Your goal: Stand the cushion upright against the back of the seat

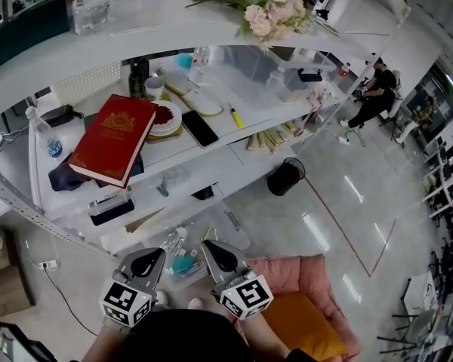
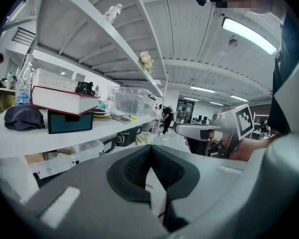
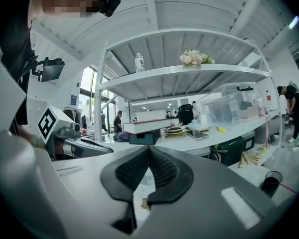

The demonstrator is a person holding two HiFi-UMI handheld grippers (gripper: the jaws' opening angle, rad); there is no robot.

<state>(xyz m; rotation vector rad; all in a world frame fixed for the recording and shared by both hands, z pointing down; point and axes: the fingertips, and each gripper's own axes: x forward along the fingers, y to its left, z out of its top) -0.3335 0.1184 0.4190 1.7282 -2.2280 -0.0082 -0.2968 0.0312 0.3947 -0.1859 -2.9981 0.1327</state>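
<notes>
Head view: left gripper [image 1: 146,265] and right gripper [image 1: 223,258] both pinched closed, empty. Orange cushion [image 1: 306,324] lying in the pink padded seat [image 1: 317,271], partly cut off below. Round black bin [image 1: 285,178], contents unreadable.
Left gripper view: ribbed black pads [image 2: 132,168] meeting, nothing between; clear plastic box [image 2: 132,101] beyond.
Right gripper view: same tight closure, nothing held.

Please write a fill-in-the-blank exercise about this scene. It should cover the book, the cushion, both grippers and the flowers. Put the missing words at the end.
1. The large book has a ____ cover.
2. The orange cushion lies in the seat, whose colour is ____.
3. The left gripper and the right gripper both have their jaws ____, with nothing between them.
4. The flowers stand on the ____ shelf.

Missing words: red; pink; shut; top
</notes>
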